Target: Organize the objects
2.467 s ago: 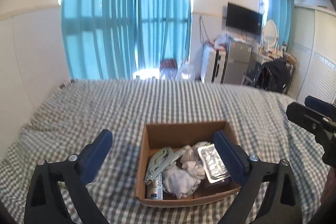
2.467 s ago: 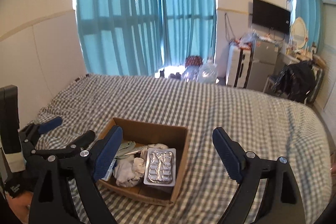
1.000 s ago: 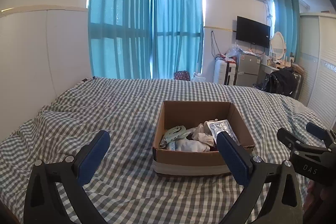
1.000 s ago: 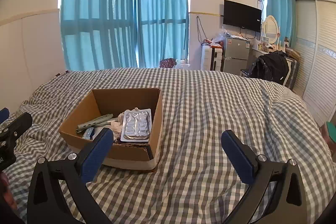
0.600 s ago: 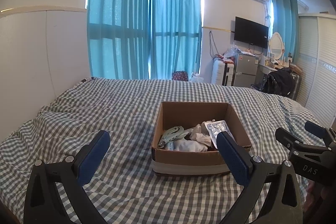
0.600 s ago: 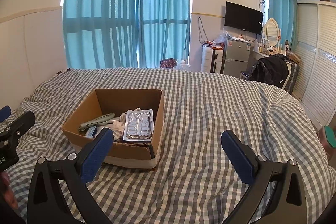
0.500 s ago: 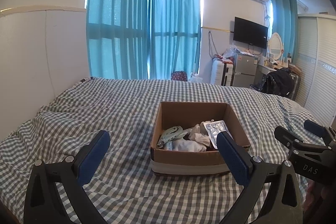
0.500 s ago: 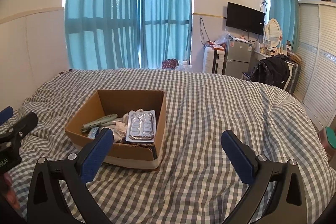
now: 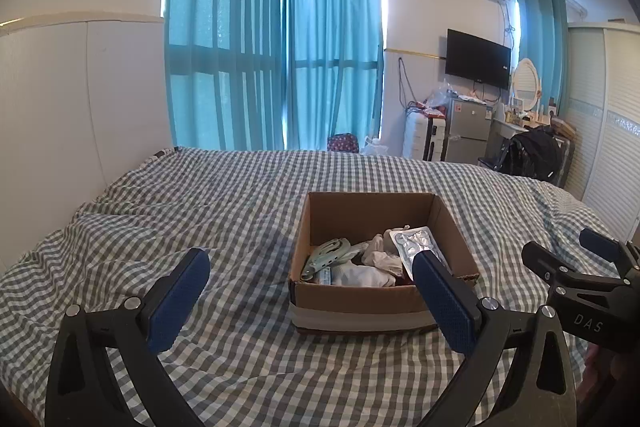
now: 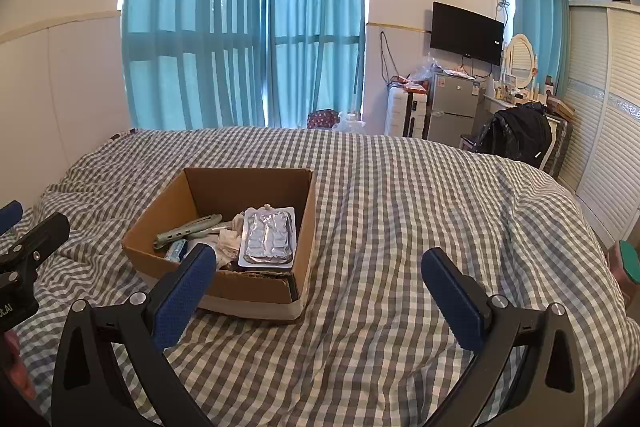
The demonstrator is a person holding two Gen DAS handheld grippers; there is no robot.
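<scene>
Item: cardboard box (image 9: 362,297) on the checked bed cover (image 9: 224,211), holding a foil blister pack (image 10: 269,235), a pale green clip (image 9: 326,255) and white cloth (image 9: 360,275), all gathered inside. We held the left gripper (image 9: 308,293) and right gripper (image 10: 316,287) spread wide and empty, short of the box; no loose items lay on the cover.

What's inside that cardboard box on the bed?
In the cardboard box lie a silver blister pack on top, a pale green tool, white cloth and a small blue-labelled packet. Whatever lies beneath them is covered.
</scene>
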